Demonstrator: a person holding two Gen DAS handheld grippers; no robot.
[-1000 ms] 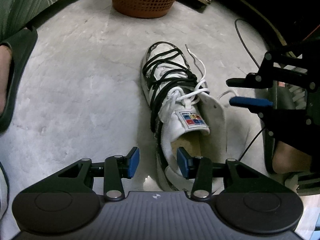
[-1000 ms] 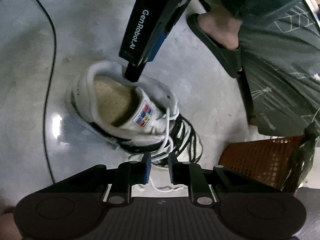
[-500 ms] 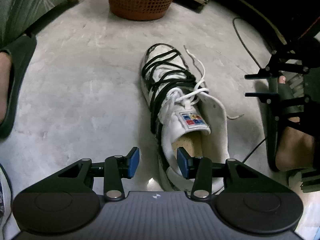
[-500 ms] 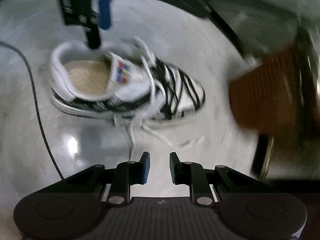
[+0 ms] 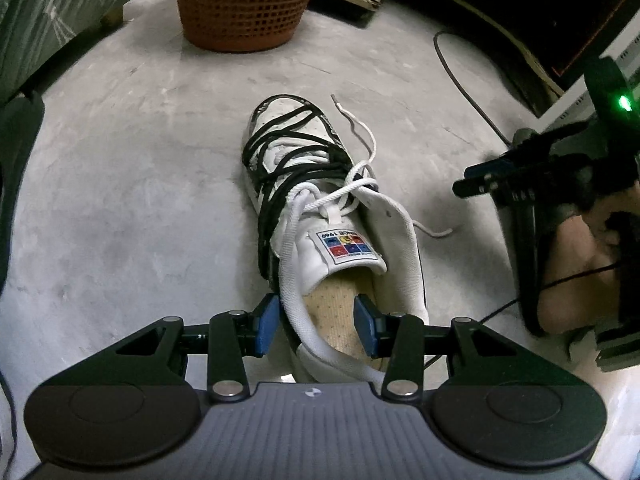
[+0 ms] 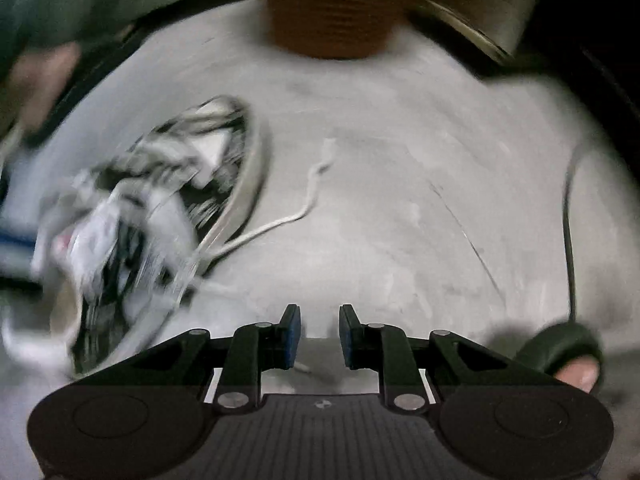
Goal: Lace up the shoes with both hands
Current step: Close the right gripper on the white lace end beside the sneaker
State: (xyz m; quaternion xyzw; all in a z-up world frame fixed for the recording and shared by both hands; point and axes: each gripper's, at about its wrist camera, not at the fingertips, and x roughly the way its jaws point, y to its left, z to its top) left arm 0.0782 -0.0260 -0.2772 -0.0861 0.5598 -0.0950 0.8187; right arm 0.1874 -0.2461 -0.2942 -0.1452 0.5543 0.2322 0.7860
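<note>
On floor: shoe partly laced, white lace ends loose, untied. Your left gripper jaws wide, straddling heel collar, gripping nothing; right gripper jaws parted, empty. Tying remains.

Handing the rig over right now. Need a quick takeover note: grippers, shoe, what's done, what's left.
Left gripper: open, empty, at the shoe's heel opening.
Right gripper: open, empty, over bare floor right of the shoe; its view is blurred.
Shoe: on the floor, toe pointing away. The white lace is threaded through the upper eyelets but untied, both ends loose on the floor to the right.
Left to do: pick up both ends, tighten, tie.
</note>
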